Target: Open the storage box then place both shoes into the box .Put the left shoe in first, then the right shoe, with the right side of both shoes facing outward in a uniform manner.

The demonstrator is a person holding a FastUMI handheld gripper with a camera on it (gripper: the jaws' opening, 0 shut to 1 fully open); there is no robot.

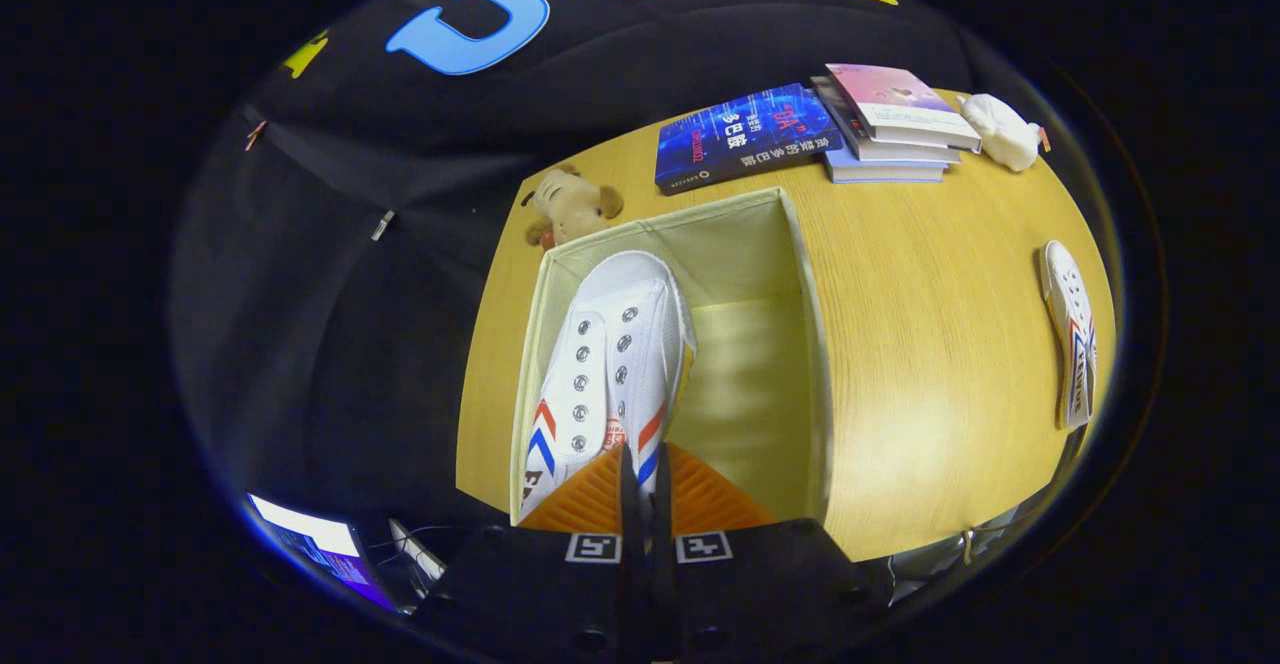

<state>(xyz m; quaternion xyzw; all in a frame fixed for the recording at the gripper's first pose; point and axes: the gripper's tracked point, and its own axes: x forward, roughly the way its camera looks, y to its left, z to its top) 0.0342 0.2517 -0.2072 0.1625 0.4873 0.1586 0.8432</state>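
Fingers [600, 489] of the gripper [640, 484] are drawn tight together, pinching the heel end of a white shoe [610, 364] so that it hangs toe-down over the open storage box [800, 274]. Both fingers press on the shoe's back edge, with almost no gap between them. That shoe has metal eyelets in 2 rows and red and blue chevron stripes on each flank, and its toe reaches into the left half of the box, close to the near-left wall. Whether the toe touches the box floor I cannot tell. The box is pale fabric, lid off, with its right half bare and lit.

Off to the right, well apart from the box, the second shoe [1072, 334] lies on its side on the yellow wooden table [930, 344], striped flank up. Beyond the box sits a blue book [745, 134], and beside it a stack of books [890, 124] with a small white soft toy [1000, 131] just to their right. A brown plush toy [570, 206] rests near the far-left corner of the box.
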